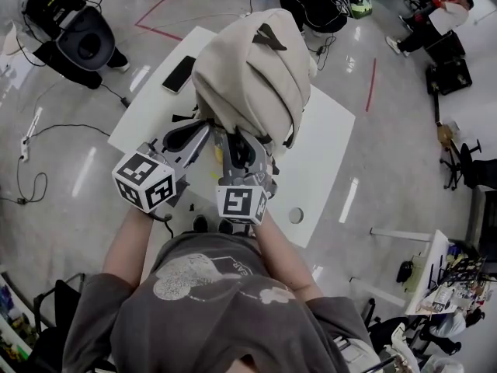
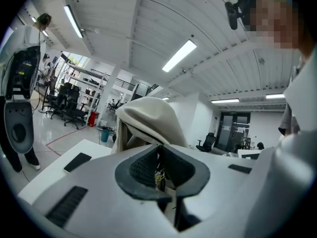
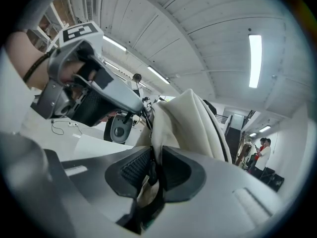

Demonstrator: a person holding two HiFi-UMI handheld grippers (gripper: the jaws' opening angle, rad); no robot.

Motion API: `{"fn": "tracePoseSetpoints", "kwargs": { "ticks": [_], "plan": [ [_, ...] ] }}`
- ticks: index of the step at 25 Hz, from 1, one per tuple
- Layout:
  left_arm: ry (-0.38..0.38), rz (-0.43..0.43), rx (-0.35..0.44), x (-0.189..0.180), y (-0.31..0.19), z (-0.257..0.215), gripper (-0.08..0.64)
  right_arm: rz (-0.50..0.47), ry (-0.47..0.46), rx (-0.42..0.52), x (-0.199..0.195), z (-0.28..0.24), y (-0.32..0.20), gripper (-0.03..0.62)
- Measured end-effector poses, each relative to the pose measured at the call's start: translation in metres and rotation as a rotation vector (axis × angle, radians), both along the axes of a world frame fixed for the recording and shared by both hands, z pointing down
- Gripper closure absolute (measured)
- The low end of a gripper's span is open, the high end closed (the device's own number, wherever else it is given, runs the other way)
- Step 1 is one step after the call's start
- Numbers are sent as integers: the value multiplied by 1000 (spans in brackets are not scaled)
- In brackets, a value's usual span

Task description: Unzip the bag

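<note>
A beige backpack [image 1: 252, 68] stands upright on the white table [image 1: 326, 150]. Both grippers meet at its near lower side. My left gripper [image 1: 203, 128] is shut on a small metal zipper pull [image 2: 159, 176], which shows between its dark pads in the left gripper view, with the backpack [image 2: 148, 117] rising just behind. My right gripper [image 1: 237, 144] sits right beside it. In the right gripper view its jaws [image 3: 154, 170] pinch a fold of the backpack's fabric [image 3: 188, 118] along a dark zipper line. The left gripper's body [image 3: 94, 95] shows close on the left there.
A black phone [image 1: 178, 74] lies on the table's far left part, also seen as the phone [image 2: 78, 161]. A round hole [image 1: 296, 215] is near the table's front right edge. A black machine base [image 1: 85, 41] and cables are on the floor at left. People sit at the back right [image 1: 435, 14].
</note>
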State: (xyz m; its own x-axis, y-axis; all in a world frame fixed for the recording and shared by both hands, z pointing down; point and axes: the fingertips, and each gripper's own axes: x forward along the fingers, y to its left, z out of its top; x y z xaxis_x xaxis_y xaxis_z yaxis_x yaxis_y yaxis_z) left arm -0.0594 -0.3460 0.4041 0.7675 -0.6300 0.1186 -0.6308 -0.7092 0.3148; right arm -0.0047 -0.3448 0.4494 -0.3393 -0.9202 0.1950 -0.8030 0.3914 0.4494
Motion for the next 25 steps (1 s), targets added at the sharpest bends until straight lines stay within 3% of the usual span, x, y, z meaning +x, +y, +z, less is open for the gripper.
{"fn": "tracePoseSetpoints", "kwargs": {
  "ticks": [6, 12, 17, 19, 25],
  "plan": [
    [62, -46, 4, -7, -22, 7, 523, -56, 19, 27, -1, 3, 3, 531],
    [-3, -4, 105, -3, -26, -3, 523, -48, -7, 15, 0, 4, 1, 537],
    [82, -67, 23, -15, -38, 13, 523, -58, 1, 13, -1, 10, 5, 548],
    [96, -82, 10, -16, -44, 19, 523, -51, 23, 18, -1, 14, 8, 585],
    [-39, 34, 152, 0, -31, -2, 523, -9, 40, 36, 0, 12, 5, 576]
  ]
}}
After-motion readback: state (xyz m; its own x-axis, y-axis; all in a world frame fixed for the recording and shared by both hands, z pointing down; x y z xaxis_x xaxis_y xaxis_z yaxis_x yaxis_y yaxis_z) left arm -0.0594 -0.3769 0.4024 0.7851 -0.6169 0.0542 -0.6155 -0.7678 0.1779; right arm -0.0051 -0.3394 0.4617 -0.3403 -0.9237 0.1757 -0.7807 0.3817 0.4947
